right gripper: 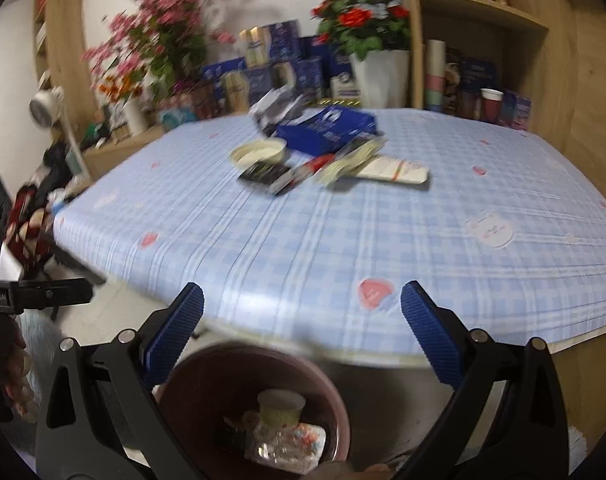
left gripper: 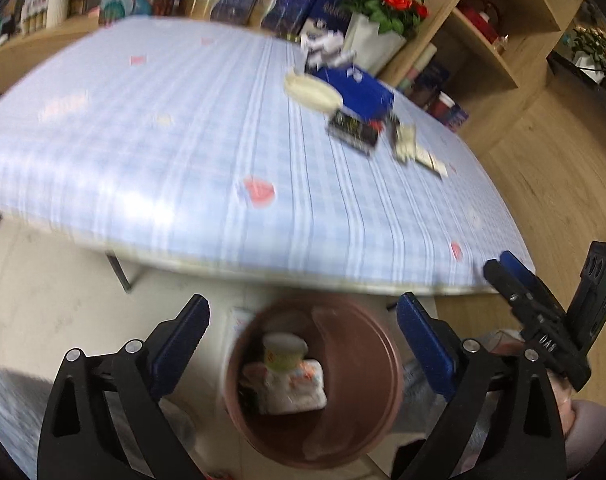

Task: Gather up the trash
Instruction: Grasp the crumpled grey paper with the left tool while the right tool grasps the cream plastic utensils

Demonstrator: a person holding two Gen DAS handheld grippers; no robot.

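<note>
A brown trash bin stands on the floor under the table's near edge. In it lie a paper cup and crumpled wrappers. My left gripper hangs open just above the bin with nothing between its fingers. My right gripper is open and empty too, over the table's edge with the bin below it. Farther back on the checked tablecloth lie a white bowl, a blue box, a black packet and pale wrappers.
Wooden shelves with cups and boxes stand at the right. Pots of red flowers and blue cartons line the table's far side. A table leg and pale floor show at the left. Part of a person's hand shows at the lower right.
</note>
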